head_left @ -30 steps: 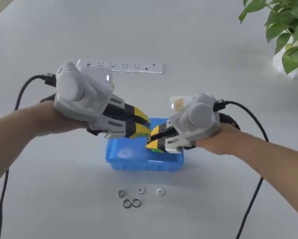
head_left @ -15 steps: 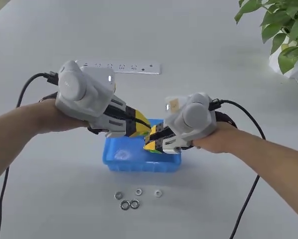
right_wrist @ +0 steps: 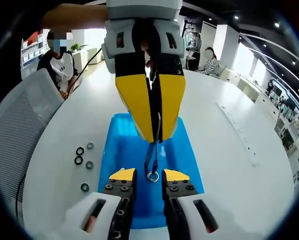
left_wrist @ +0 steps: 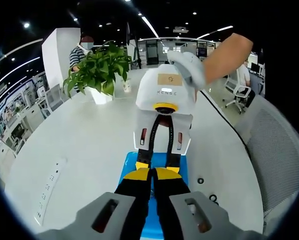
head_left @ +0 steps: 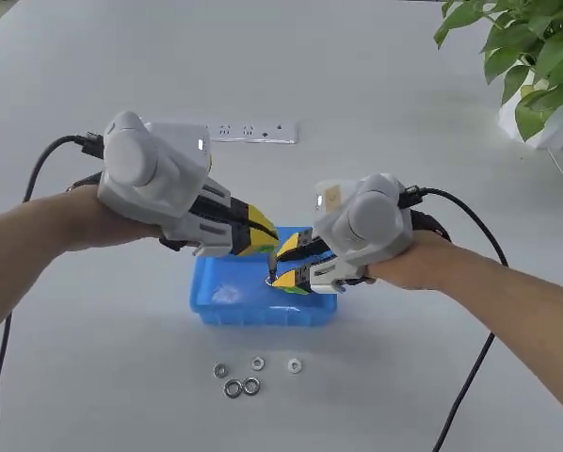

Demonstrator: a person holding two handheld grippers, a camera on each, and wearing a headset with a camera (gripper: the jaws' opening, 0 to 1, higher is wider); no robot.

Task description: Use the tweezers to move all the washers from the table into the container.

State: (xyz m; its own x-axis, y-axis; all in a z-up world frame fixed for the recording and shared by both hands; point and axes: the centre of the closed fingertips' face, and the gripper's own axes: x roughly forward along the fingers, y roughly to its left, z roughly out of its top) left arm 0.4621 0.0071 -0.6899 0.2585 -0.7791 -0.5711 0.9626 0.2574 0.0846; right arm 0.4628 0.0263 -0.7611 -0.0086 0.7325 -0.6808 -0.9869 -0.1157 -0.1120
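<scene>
Table (head_left: 404,113): washer (right_wrist: 152,176) at tip of tweezers (right_wrist: 153,145)

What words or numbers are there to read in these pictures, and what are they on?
Right gripper, white body: a short row of dark letters, too blurred to read.
Tan sticker above them: nothing readable.
Power strip: marks too small to read.
Tweezers, blue container: no writing.

Container (head_left: 253,314): blue plastic, semi-gloss. Washers (head_left: 233,388): bright metal, shiny. Tweezers (right_wrist: 153,155): thin metal. Table (head_left: 376,85): smooth, matt, lt grey.
</scene>
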